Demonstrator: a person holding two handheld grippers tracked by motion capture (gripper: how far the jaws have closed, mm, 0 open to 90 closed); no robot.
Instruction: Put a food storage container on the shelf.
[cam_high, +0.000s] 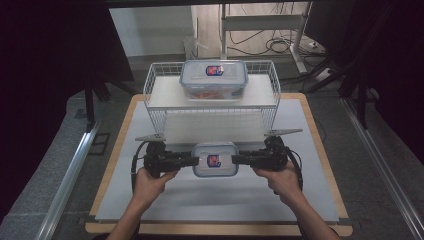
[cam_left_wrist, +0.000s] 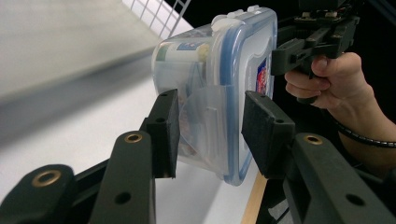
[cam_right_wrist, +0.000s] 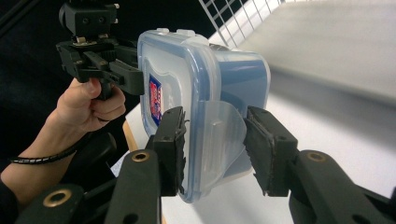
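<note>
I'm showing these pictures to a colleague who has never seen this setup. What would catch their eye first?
Probably the small clear plastic box with a blue-rimmed lid, held between the left gripper and the right gripper, one clamped on each end, near the front of the white table. Behind it, a larger clear lidded box sits on the white wire shelf.

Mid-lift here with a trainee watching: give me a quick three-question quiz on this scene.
1. True or false: the small container is held from both ends by the left gripper and the right gripper.
2. Where does the large container sit? A) on the wire shelf B) on the table
3. What colour is the seal of the small container's lid?

Key: 1 true. 2 A. 3 blue.
</note>
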